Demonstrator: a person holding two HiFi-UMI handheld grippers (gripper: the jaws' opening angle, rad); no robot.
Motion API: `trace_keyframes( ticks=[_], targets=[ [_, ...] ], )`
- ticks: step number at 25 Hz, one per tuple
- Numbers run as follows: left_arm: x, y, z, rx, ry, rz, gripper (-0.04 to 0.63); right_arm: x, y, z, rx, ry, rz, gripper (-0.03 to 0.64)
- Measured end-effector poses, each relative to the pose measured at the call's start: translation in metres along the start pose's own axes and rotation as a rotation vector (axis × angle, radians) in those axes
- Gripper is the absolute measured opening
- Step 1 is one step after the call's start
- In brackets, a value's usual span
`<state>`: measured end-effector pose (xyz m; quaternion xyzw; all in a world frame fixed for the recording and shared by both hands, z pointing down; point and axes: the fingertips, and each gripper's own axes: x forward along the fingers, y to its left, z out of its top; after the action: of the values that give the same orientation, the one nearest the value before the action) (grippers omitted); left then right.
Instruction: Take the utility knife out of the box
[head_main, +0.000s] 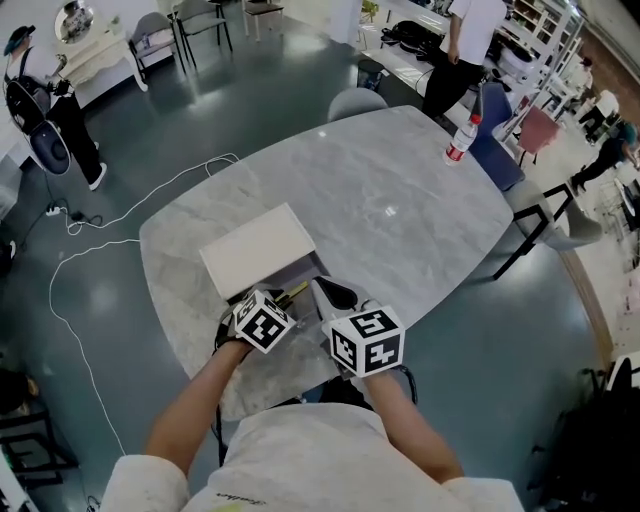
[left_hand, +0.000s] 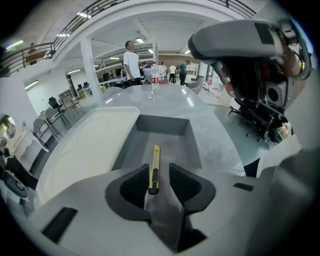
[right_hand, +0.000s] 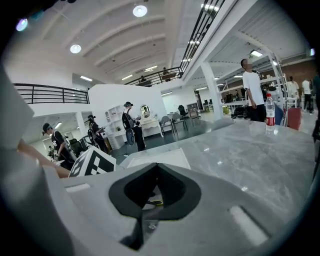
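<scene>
Left claw (left_hand: 156, 169): jaws apart, straddling the near end of the utility knife (left_hand: 156, 157), pads not on it. The knife lies flat on the grey floor of the open box (left_hand: 162, 125), long axis running 6 to 12 in the left gripper view.

Right claw (right_hand: 157, 166): tips together, nothing clamped.

Our read for the grasp:
- keep the handle centred between the pads
- sink until the tips nearly meet the box floor
- close on the long sides
- lift straight up, clear of the walls

The box looks light and may ride up, so we'd have the right claw ready to pin it.

Pose, head view:
- both claws sit near the bench's (head_main: 400, 200) 6 o'clock edge, right claw at 3 o'clock of the left
- left forearm (head_main: 190, 410) comes in from 7, claw pitched steeply down into the box
- right forearm (head_main: 415, 430) comes in from 5, claw nearly level, facing 12
</scene>
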<state>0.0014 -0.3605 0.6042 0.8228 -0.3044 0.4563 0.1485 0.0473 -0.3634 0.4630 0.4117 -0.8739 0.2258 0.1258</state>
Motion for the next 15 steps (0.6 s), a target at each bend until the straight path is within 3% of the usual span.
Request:
trace_keyframes(
  ticks=[15],
  targets=[
    [0.034, 0.011, -0.012, 0.056, 0.192, -0.04, 0.12, 0.019, -0.037, 0.005, -0.015, 0.054, 0.093, 0.005]
  ],
)
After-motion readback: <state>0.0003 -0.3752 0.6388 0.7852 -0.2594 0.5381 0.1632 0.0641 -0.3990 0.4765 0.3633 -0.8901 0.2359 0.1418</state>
